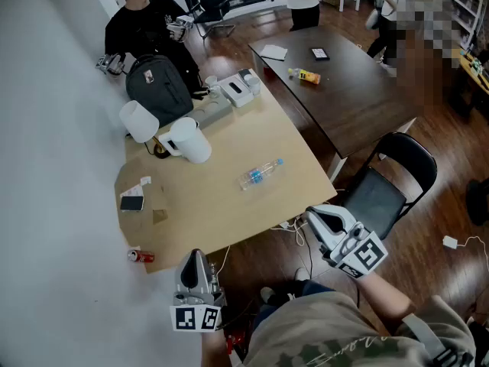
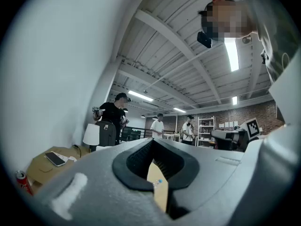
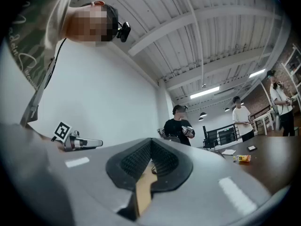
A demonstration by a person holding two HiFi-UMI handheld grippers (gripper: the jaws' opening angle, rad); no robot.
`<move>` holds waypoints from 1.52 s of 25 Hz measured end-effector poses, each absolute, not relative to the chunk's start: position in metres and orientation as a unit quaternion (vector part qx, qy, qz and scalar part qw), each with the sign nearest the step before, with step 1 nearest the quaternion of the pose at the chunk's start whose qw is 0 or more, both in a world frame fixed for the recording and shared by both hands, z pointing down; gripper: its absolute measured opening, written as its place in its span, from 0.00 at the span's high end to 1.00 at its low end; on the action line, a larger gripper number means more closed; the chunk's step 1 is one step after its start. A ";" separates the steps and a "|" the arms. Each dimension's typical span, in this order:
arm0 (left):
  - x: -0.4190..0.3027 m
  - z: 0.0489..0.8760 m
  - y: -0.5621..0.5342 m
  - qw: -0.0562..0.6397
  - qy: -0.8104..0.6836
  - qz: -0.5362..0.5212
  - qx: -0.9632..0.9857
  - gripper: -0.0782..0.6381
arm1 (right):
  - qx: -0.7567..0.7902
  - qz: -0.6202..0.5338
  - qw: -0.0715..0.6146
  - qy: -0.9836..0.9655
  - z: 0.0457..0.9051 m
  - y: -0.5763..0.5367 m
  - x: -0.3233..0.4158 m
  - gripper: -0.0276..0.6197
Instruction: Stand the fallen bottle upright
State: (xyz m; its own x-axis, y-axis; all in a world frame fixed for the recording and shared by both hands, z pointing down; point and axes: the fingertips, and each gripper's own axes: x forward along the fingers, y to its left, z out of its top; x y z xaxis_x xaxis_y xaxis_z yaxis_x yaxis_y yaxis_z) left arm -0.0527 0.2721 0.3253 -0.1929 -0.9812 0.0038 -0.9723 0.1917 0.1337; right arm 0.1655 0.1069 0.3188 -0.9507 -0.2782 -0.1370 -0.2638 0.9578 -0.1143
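Bottle (image 1: 260, 173) is laid flat on table (image 1: 252, 132). Left gripper (image 1: 194, 257) and right gripper (image 1: 319, 215) are held off its near edge, jaws closed on both, nothing gripped.

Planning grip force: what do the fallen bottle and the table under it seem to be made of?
The bottle: likely thin clear plastic, glossy; see-through body, blue cap and label. The table: looks like light wood or wood-look laminate, matte; even tan surface, no glare.

One fallen bottle (image 1: 260, 173), two tables (image 1: 221, 214), two phones (image 1: 131, 202), one backpack (image 1: 158, 86), one red can (image 1: 140, 256), one black chair (image 1: 382, 193)
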 end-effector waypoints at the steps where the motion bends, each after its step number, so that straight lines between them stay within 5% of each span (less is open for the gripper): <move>1: -0.056 0.324 0.262 0.038 -0.771 -0.052 0.633 0.89 | -0.139 -0.040 0.080 0.986 0.316 0.096 0.164 0.95; 21: -0.034 0.333 0.198 0.035 -0.779 -0.057 0.624 0.89 | -0.111 -0.051 0.087 0.989 0.349 0.040 0.184 0.95; 38: -0.107 0.352 0.074 0.049 -0.715 -0.068 0.694 0.89 | -0.187 -0.034 0.046 0.981 0.375 -0.040 0.109 0.95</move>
